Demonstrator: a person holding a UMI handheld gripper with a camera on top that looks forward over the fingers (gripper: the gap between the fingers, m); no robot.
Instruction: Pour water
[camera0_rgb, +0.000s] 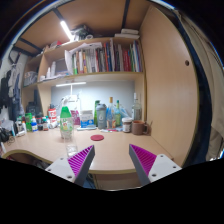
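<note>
Your hand-held gripper (112, 165) is spread wide and holds nothing, hovering back from the table (110, 150) to line up an approach. The green-capped bottle (66, 121) stands upright beyond the left finger, with a clear cup (70, 149) just in front, likely ready for pouring.

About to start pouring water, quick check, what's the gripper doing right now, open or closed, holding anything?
Gripper: open, holding nothing; the green-capped bottle stands on the desk beyond the fingers.
</note>
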